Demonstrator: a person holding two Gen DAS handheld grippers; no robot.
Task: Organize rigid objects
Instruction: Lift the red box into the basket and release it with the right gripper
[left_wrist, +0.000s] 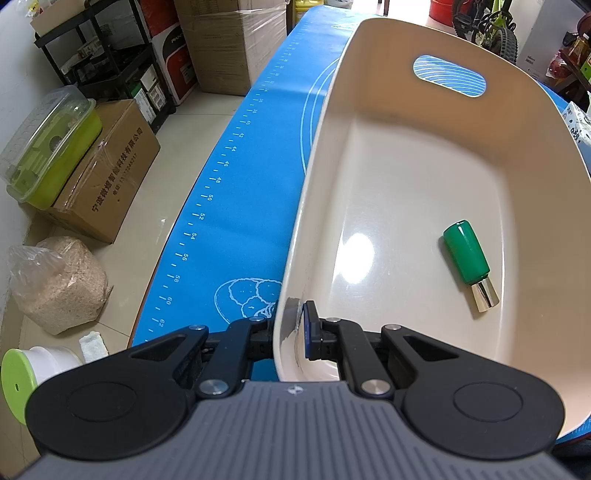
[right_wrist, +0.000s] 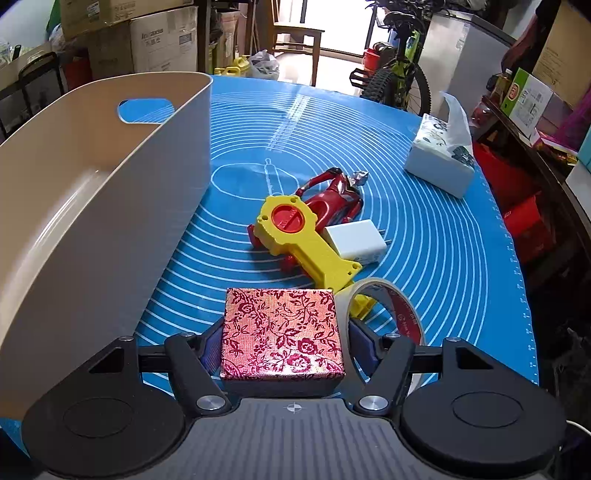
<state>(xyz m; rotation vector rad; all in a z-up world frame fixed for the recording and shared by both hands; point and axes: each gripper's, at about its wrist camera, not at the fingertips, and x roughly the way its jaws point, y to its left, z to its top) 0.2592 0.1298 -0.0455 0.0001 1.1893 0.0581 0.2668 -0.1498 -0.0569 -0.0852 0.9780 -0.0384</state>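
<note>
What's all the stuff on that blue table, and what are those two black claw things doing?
Mat: one, blue with white rings, covers the table.
Bin: one, beige, on the mat's left side.
Bottle: one, green with silver cap, lying in the bin.
Box: one, red floral, between the right gripper's fingers.
Tape: one roll, beige, beside the box.
Yellow toy: one, red disc on it, lying across the figure.
Figure: one, red and silver, mid-mat.
Charger: one, white, against the yellow toy.
Tissues: one pack, white, far right.
Left gripper: black, clamped on the bin's rim.
Right gripper: black, closed on the box.
</note>
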